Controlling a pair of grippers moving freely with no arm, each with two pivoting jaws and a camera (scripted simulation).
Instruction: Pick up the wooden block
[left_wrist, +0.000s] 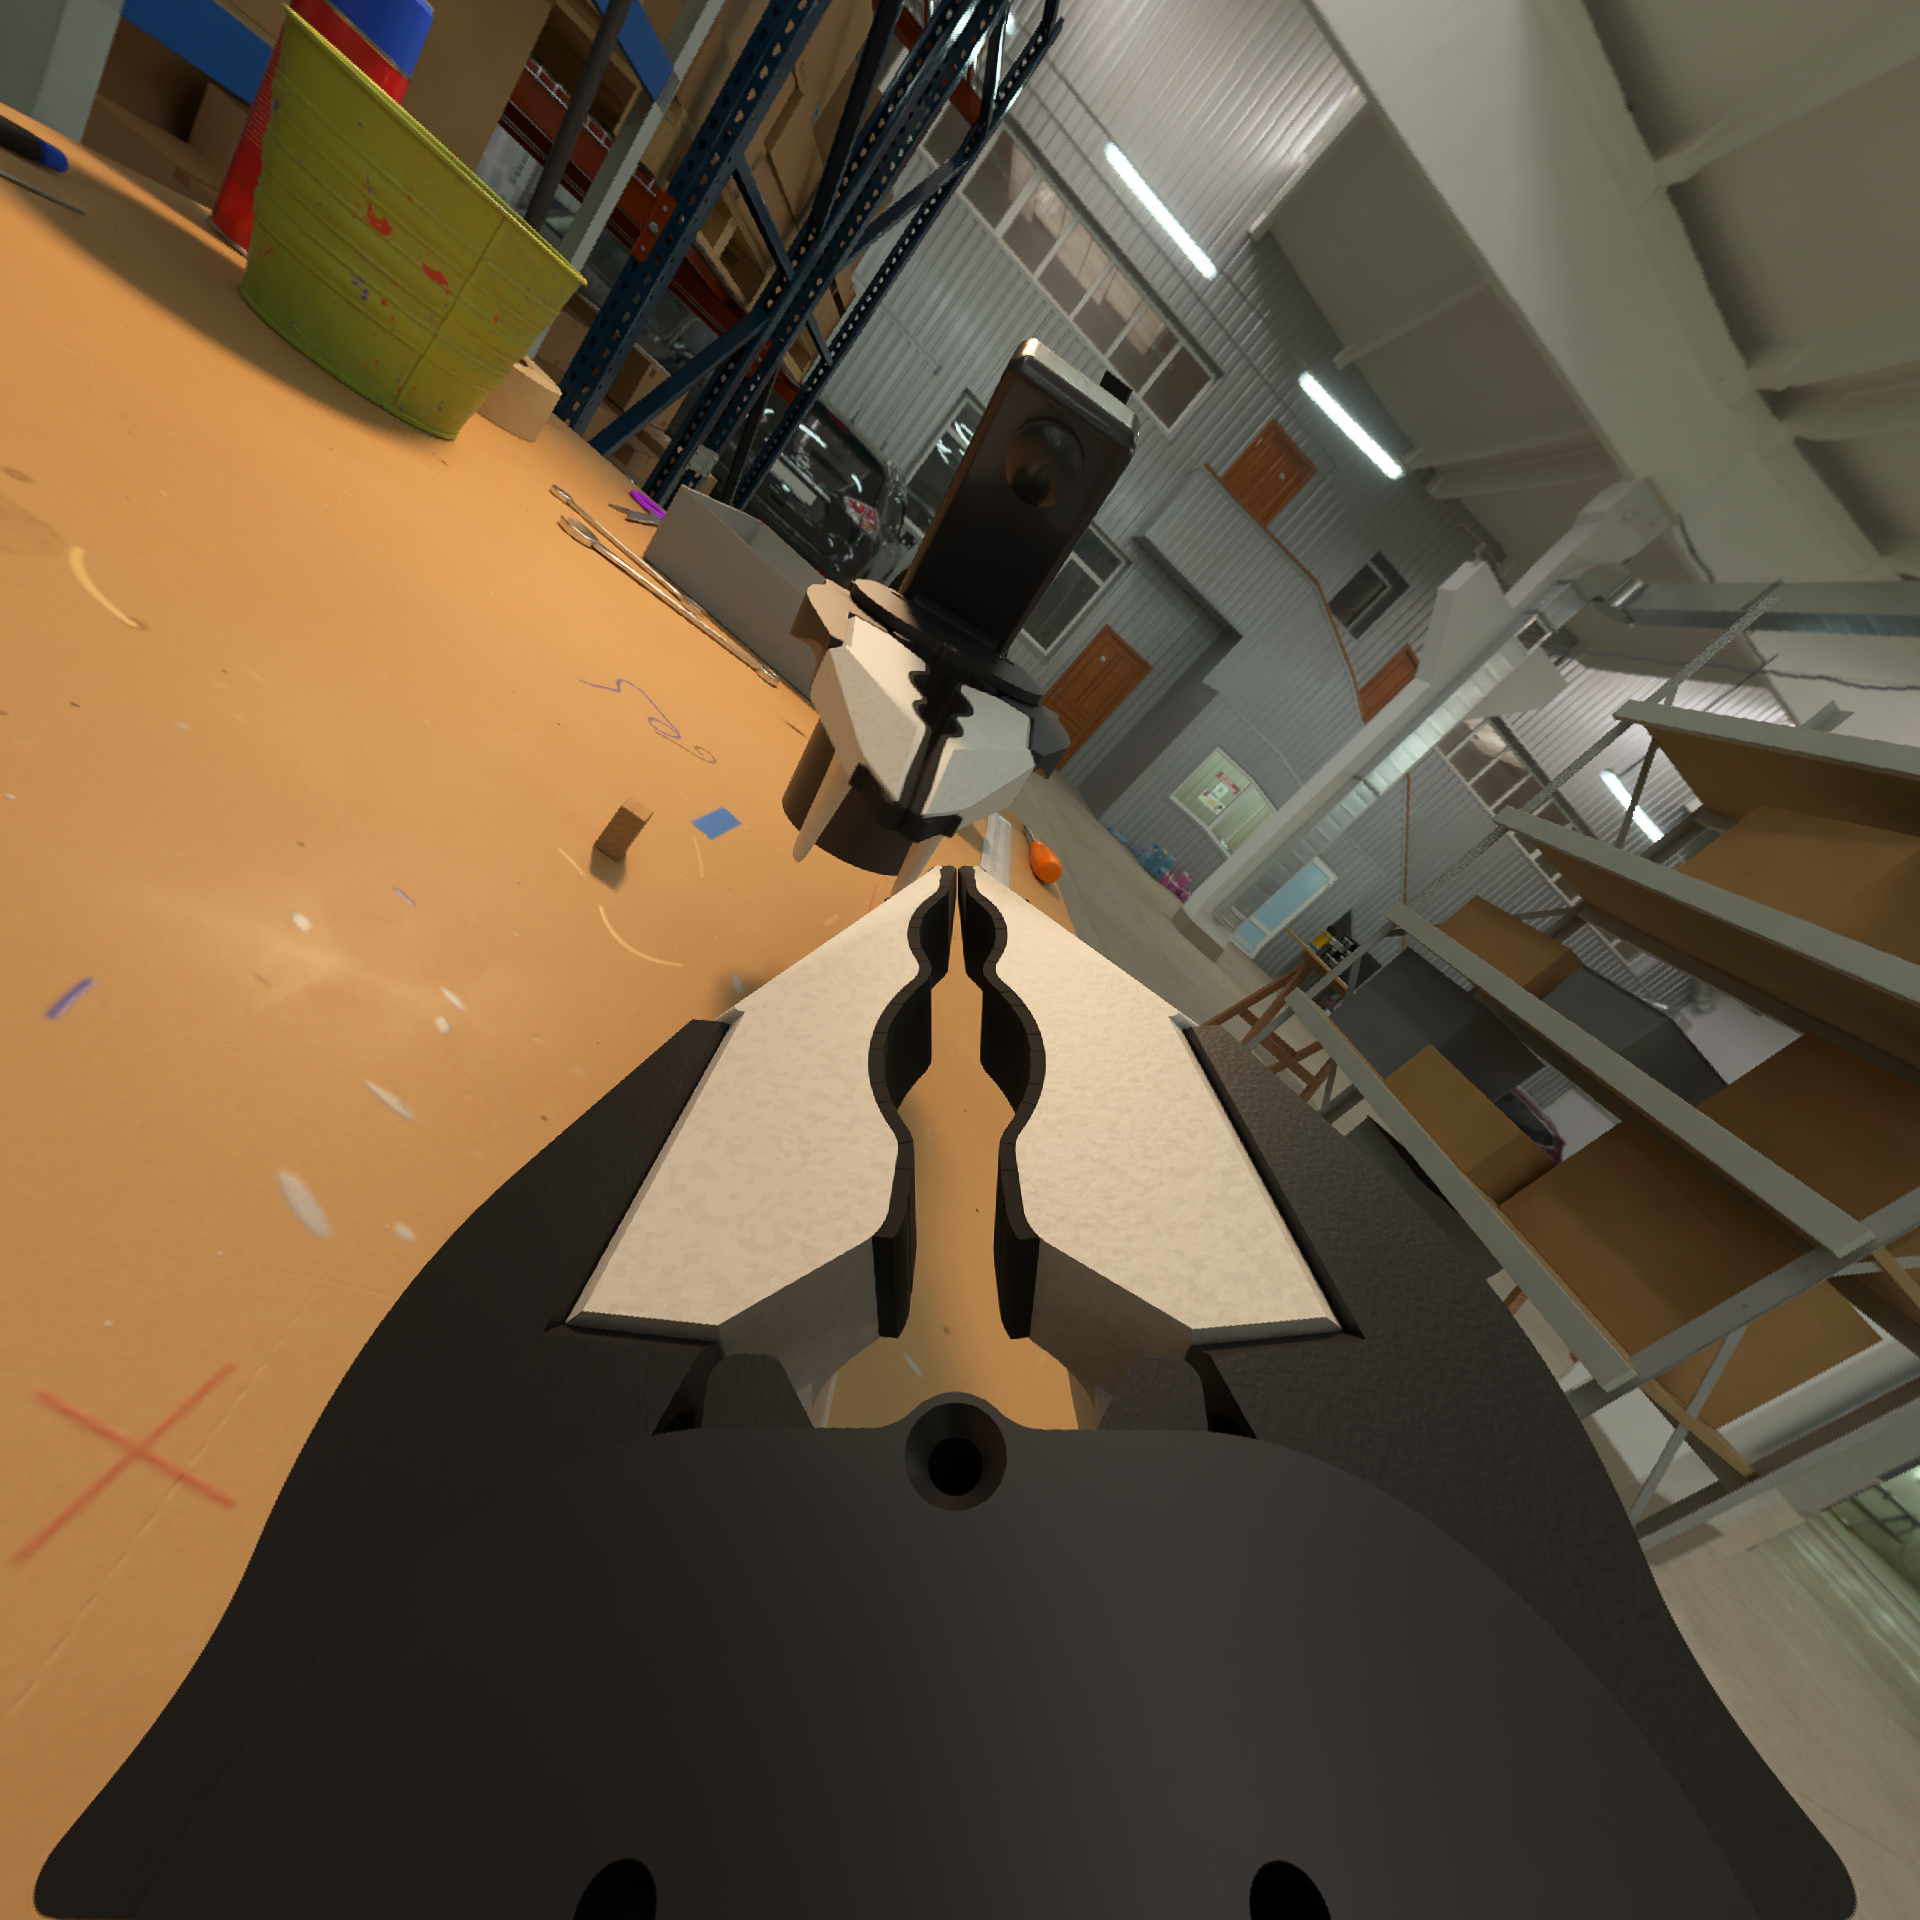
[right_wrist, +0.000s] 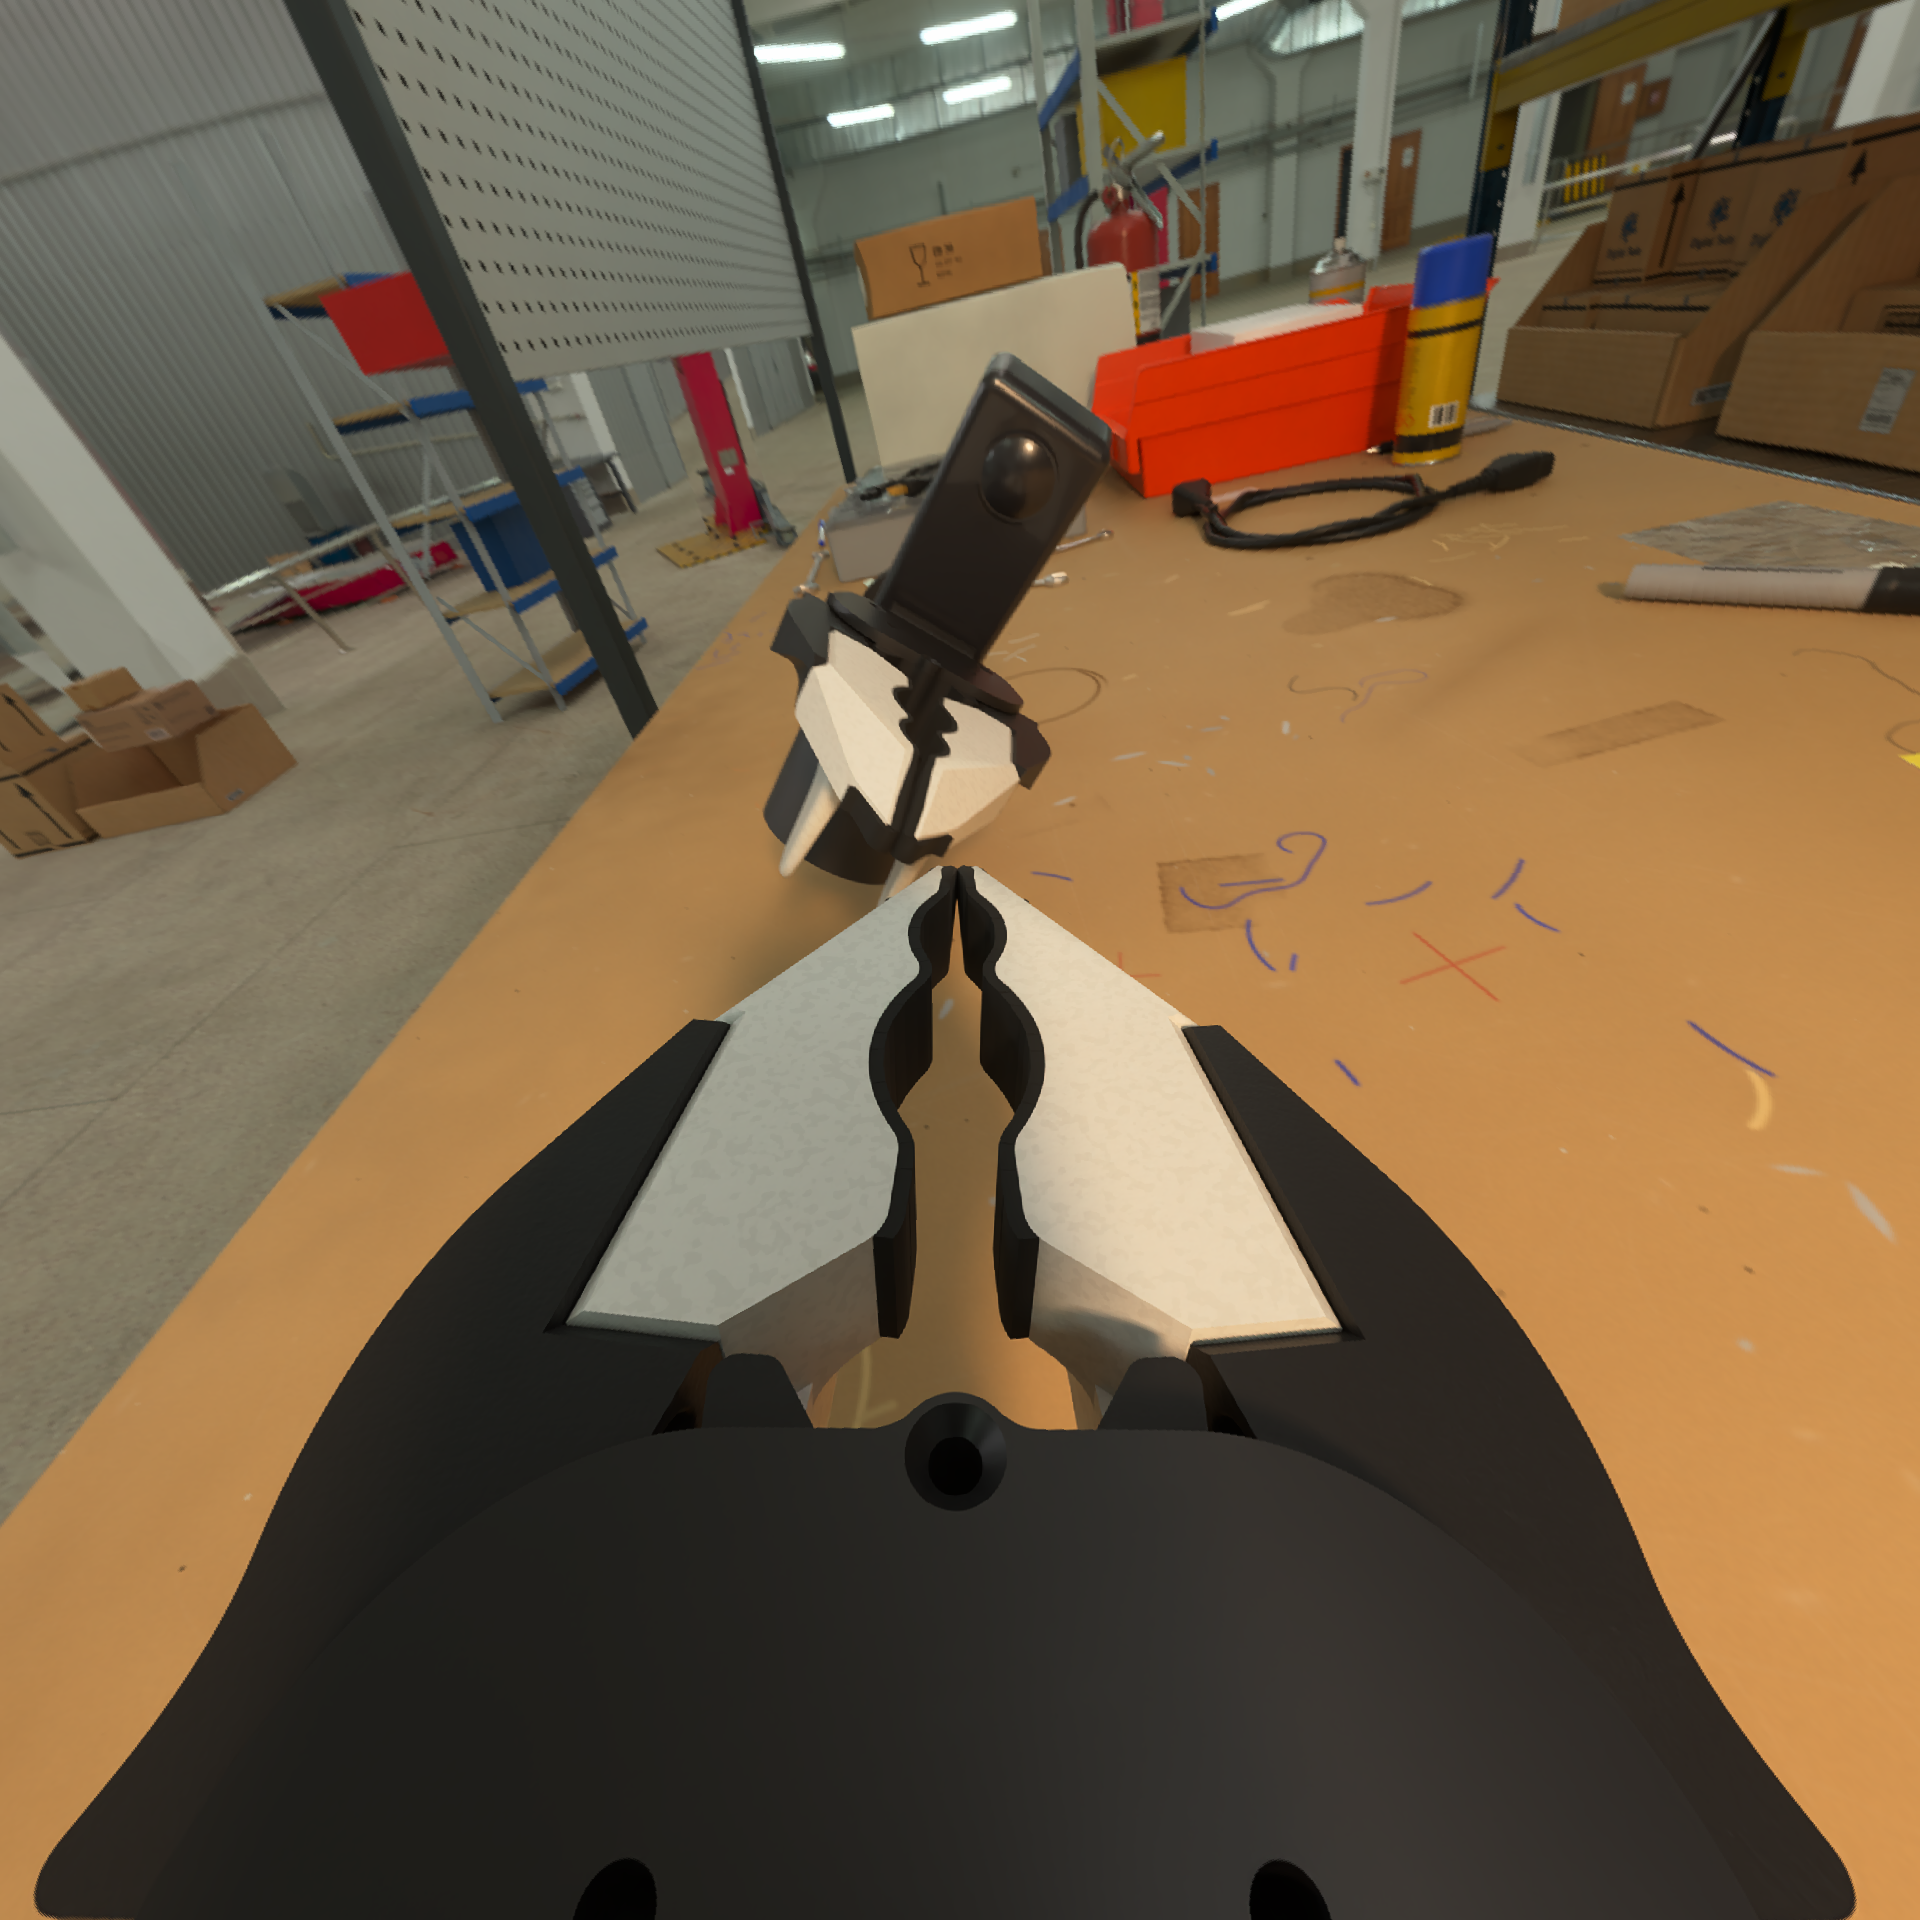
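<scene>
A: Where's the wooden block (left_wrist: 622, 829)?

B: On the surface (left_wrist: 260, 727), ten o'clock of the left claw (left_wrist: 955, 875). Both claws, right claw (right_wrist: 955, 875) too, are closed, empty.

A: Handling?

B: Likely light, stiff; pinch its flat opposite sides.

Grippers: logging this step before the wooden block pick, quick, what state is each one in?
Left gripper: shut, holding nothing.
Right gripper: shut, holding nothing.
Wooden block: on the table, untouched.

The tan workbench (left_wrist: 312, 727), scuffed and pen-marked, carries a small wooden block (left_wrist: 621, 829) beside a blue square scrap (left_wrist: 716, 823), a yellow-green bucket (left_wrist: 395, 260) farther off, and a red bin (right_wrist: 1247, 400) beside a coiled black cable (right_wrist: 1340, 509).
</scene>
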